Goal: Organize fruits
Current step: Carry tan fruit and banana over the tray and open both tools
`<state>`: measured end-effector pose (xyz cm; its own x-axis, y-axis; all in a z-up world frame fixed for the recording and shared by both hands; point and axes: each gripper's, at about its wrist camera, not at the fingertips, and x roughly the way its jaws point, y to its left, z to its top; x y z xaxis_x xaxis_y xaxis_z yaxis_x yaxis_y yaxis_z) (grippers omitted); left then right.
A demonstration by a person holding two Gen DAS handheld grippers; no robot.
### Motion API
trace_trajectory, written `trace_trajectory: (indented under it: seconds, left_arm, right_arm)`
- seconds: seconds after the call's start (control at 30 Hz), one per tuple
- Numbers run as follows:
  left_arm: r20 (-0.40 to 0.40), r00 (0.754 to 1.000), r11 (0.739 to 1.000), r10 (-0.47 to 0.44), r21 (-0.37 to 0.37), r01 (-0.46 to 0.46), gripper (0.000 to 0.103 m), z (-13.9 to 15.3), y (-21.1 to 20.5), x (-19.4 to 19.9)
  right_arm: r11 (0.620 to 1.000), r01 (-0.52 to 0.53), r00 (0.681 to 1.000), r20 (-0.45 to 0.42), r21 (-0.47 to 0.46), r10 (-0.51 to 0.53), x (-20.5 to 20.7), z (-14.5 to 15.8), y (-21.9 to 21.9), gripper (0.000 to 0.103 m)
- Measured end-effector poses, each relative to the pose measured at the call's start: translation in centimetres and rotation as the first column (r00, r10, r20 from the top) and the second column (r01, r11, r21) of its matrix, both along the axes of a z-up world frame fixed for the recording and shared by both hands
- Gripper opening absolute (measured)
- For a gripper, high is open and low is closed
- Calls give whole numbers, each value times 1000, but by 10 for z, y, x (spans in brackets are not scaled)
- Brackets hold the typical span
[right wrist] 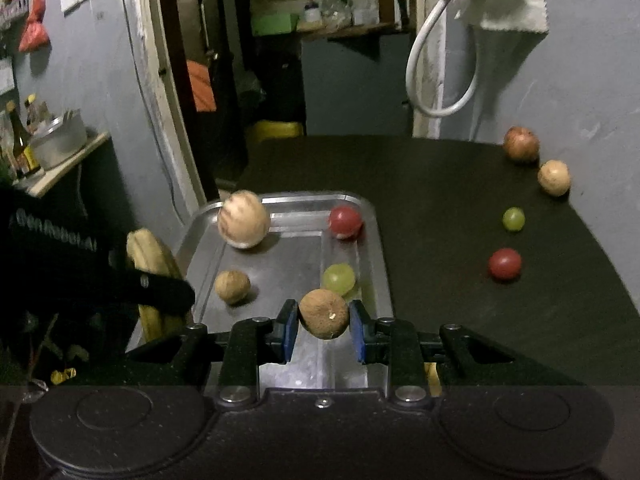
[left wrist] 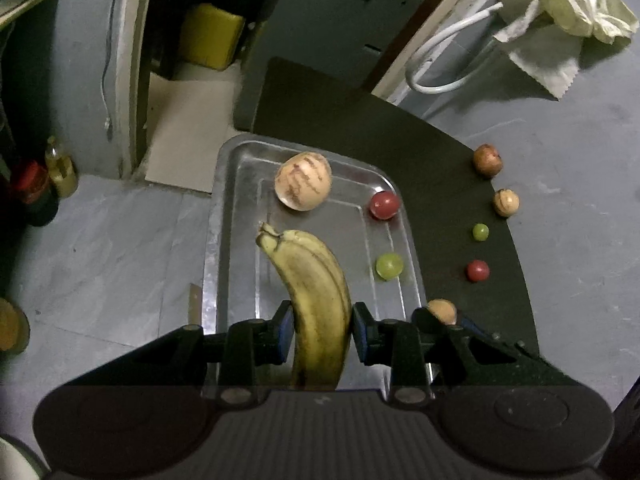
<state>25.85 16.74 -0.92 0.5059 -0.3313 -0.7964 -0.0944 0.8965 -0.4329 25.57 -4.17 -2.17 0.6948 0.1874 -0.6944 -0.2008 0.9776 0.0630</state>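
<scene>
Left wrist view: the left gripper is clamped on a banana over the tray; the right gripper squeezes a brown ball

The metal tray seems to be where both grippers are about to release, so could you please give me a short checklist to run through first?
1. Left gripper grips the banana: ok.
2. Right gripper grips the brown round fruit: ok.
3. Both loads are above the metal tray: ok.
4. Bare tray floor under the brown fruit: ok.
5. Height above the tray floor: cannot tell.
6. Green grape lies close to the brown fruit's drop spot: not ok.
</scene>
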Motion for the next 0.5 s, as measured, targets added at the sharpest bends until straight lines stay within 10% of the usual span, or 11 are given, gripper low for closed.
trace_trajectory:
  seconds: [0.5]
  left_arm:
    - [-41,999,1000,-11,-6,11,34,-20,2,27]
  right_arm:
    - [999,-39,997,-66,0,39,6,-19,-4,29]
